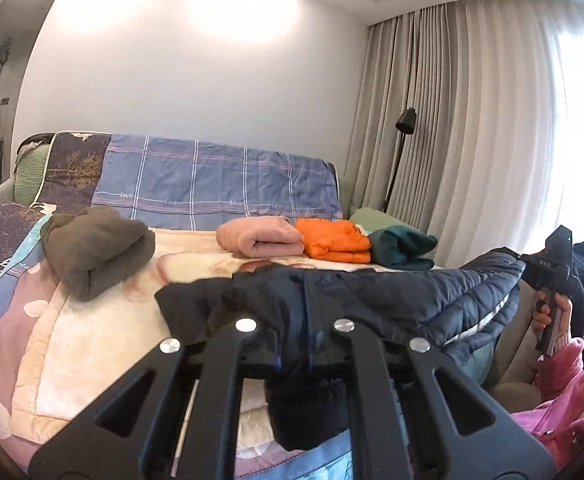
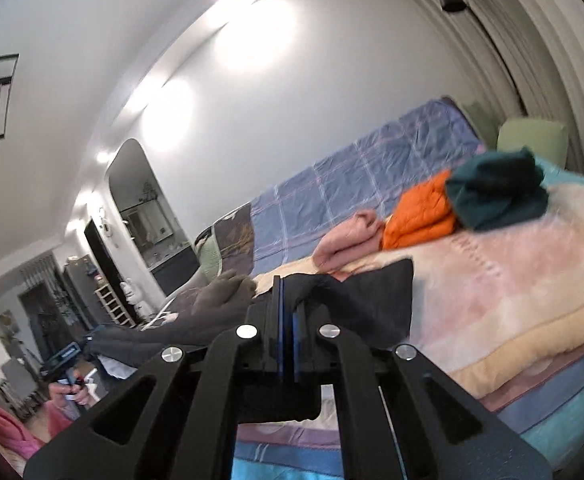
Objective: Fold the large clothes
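Quilting in narrow stitched channels is seen across the dark navy padded jacket (image 1: 391,292), whose shell has a slight sheen and whose paler lining shows at the lower right edge. The jacket is held up over the near edge of the bed (image 1: 104,332), stretched between the two tools, with its long axis running roughly along that near edge, from the left hand-held gripper (image 1: 305,320) across to the right hand-held gripper (image 2: 288,320). Both are clenched on the fabric: dark cloth is pinched between the left pads, and a fold is clamped between the blue-edged pads of the right one. A loose end, possibly a sleeve, hangs below the left tool. Farther back on the bed, a folded olive garment (image 1: 96,252) lies toward the left edge, and a pink garment (image 1: 260,236), an orange quilted garment (image 1: 333,242) and a dark teal garment (image 1: 401,248) are lined up side by side toward the far right corner. Only the left wrist view shows the curtains (image 1: 471,120), a floor lamp (image 1: 401,152) and the person's hand (image 1: 551,316) on the right tool's handle; only the right wrist view shows the arched doorway (image 2: 144,208) and the rooms beyond it.
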Motion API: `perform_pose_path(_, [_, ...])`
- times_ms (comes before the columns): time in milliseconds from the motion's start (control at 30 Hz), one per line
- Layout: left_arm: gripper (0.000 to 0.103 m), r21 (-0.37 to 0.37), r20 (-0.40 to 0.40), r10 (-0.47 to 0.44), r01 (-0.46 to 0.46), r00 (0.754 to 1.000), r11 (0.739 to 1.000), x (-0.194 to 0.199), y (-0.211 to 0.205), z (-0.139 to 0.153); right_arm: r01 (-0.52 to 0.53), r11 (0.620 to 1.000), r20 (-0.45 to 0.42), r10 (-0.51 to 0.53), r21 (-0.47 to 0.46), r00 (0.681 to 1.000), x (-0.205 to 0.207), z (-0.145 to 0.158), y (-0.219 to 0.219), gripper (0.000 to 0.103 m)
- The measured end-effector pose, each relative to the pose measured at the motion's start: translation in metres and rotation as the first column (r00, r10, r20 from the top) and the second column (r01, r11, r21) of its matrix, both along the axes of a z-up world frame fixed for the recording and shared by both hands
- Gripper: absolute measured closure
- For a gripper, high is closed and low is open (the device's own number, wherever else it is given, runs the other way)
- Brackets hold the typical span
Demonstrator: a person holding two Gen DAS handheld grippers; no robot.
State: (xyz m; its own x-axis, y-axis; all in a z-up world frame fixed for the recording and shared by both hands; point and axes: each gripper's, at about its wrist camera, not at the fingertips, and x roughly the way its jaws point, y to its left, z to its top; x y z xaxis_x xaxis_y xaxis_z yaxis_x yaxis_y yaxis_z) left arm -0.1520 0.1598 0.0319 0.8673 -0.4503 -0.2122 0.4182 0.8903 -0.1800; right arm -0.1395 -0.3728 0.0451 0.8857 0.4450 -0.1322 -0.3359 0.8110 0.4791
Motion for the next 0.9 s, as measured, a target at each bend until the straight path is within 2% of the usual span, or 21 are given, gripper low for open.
perform_pose_path(233, [0.094, -0.006, -0.091, 0.086, -0.087, 0.992, 0.996, 0.071, 0.003, -0.012, 0.077, 0.997, -0.046, -0.078, -0.026, 0.996, 0.063, -0.012, 0.012, 0.1])
perform_pose_path(367, [0.094, -0.028, -0.145, 0.104, -0.109, 0.984, 0.994, 0.115, 0.009, -0.022, 0.101, 0.992, -0.067, -0.106, -0.08, 0.992, 0.107, -0.016, 0.02, 0.1])
perform_pose_path(600, [0.093, 0.007, -0.205, 0.127, -0.128, 0.971, 0.992, 0.183, 0.009, -0.035, 0.135, 0.976, -0.1, -0.154, -0.171, 0.983, 0.179, -0.032, 0.032, 0.1])
perform_pose_path(733, [0.091, 0.025, -0.232, 0.129, -0.127, 0.964, 0.992, 0.225, 0.009, -0.048, 0.154, 0.965, -0.15, -0.188, -0.213, 0.971, 0.224, -0.053, 0.035, 0.1])
perform_pose_path(900, [0.09, 0.075, -0.291, 0.157, -0.141, 0.944, 0.987, 0.276, 0.006, -0.082, 0.16, 0.95, -0.24, -0.227, -0.267, 0.944, 0.274, -0.097, 0.04, 0.099])
